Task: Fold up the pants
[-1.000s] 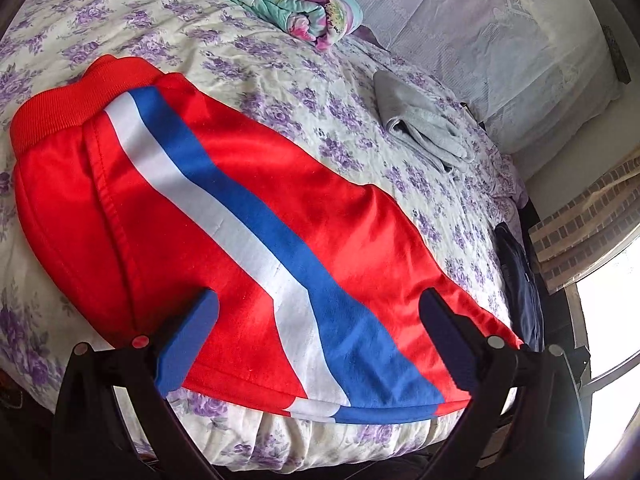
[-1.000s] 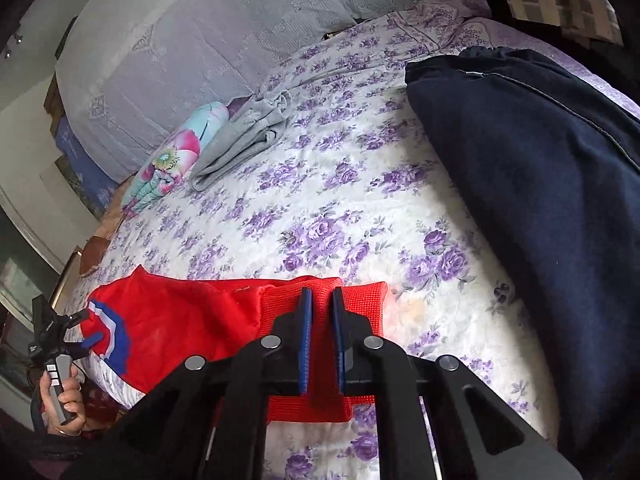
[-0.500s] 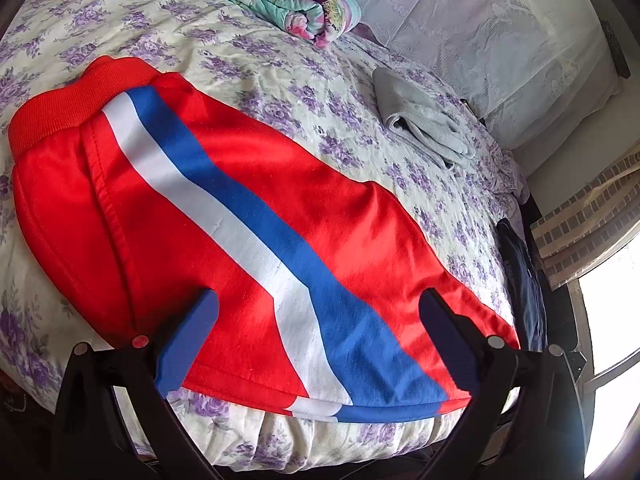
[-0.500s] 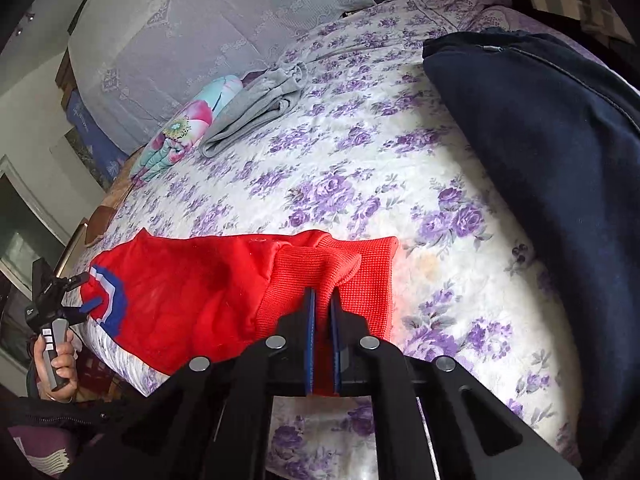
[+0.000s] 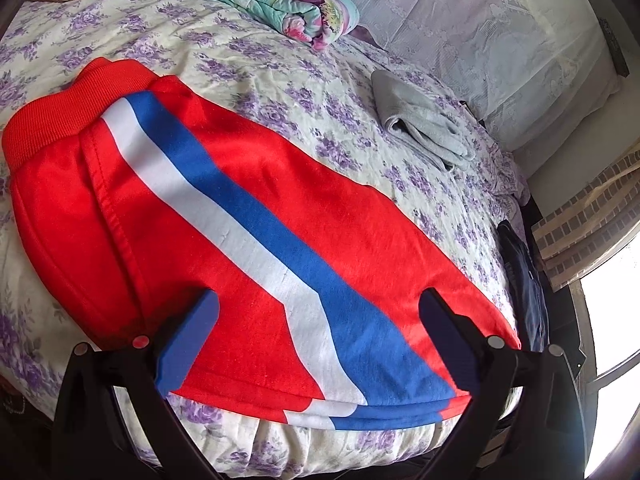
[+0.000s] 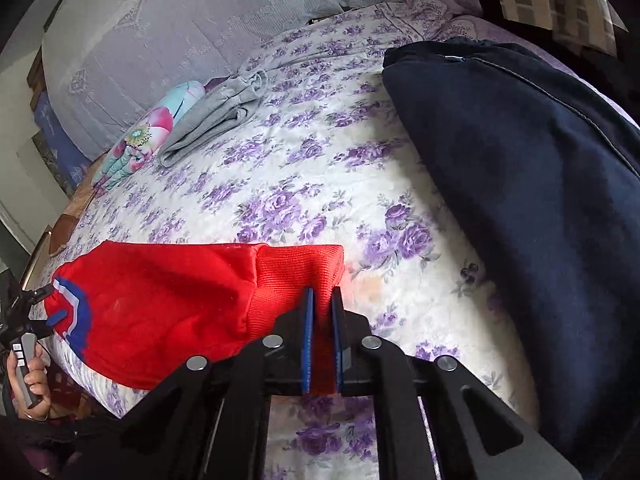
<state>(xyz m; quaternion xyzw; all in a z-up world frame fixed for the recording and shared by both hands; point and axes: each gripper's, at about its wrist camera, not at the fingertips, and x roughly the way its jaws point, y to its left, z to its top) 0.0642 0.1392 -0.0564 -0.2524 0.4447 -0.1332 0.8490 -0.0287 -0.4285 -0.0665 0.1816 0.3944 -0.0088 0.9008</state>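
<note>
Red pants (image 5: pixel 360 240) with a white and blue side stripe lie folded lengthwise on the floral bedspread (image 5: pixel 248 52). Their ribbed waistband (image 5: pixel 52 120) is at the far left in the left wrist view, the leg hems at the near bed edge. My left gripper (image 5: pixel 318 320) is open, its blue pads apart over the hem end, holding nothing. In the right wrist view the pants (image 6: pixel 160 300) stretch to the left, and my right gripper (image 6: pixel 320 320) is shut on the red waistband (image 6: pixel 300 272). The left gripper (image 6: pixel 44 308) shows at the far hem end.
A folded grey garment (image 5: pixel 424 120) and a rolled floral blanket (image 5: pixel 280 4) lie toward the headboard pillows (image 5: pixel 480 20). Dark navy pants (image 6: pixel 520 180) lie to the right of the red pants. A window and a curtain are beyond the bed's right edge.
My right gripper, still shut on the waistband, has lifted and pulled it so the band stands up flatter. The left gripper stays open over the hems, almost unmoved.
</note>
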